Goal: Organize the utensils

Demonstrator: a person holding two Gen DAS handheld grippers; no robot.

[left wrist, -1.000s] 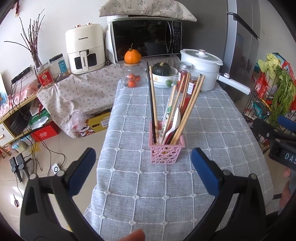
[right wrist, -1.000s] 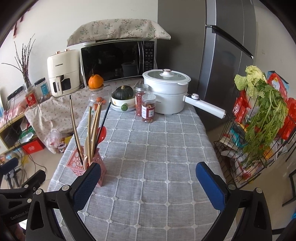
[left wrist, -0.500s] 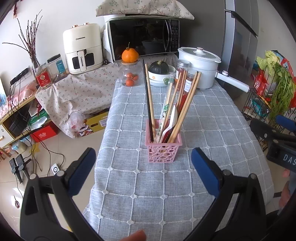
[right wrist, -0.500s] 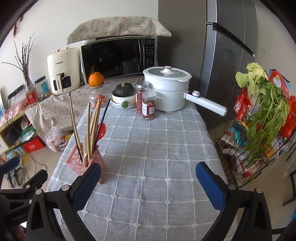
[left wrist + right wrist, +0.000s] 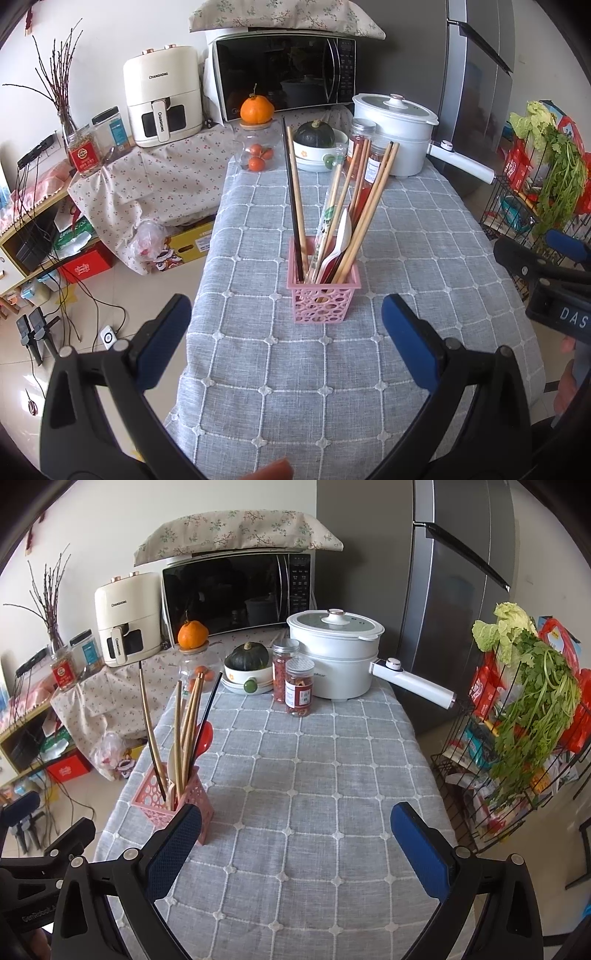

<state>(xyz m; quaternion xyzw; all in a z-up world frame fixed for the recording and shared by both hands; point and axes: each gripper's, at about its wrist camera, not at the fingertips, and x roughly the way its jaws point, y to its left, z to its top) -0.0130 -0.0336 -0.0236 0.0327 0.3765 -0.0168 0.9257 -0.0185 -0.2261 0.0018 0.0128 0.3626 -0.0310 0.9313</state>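
A pink perforated basket (image 5: pixel 322 302) stands upright on the grey checked tablecloth (image 5: pixel 406 236). It holds several wooden chopsticks (image 5: pixel 369 206), a black chopstick (image 5: pixel 291 192), a white spoon (image 5: pixel 341 240) and a red spoon. My left gripper (image 5: pixel 286 341) is open and empty, just in front of the basket. In the right wrist view the basket (image 5: pixel 166 808) is at the left, behind the left finger. My right gripper (image 5: pixel 295 849) is open and empty above bare cloth.
At the table's far end stand a white pot with a long handle (image 5: pixel 336 653), two spice jars (image 5: pixel 300 690), a bowl with a squash (image 5: pixel 246 664) and a jar topped by an orange (image 5: pixel 256 147). A wire rack with greens (image 5: pixel 524 716) stands right of the table.
Both grippers have drawn back a little from the table. The basket looks slightly farther away in the left wrist view. Both stay open.
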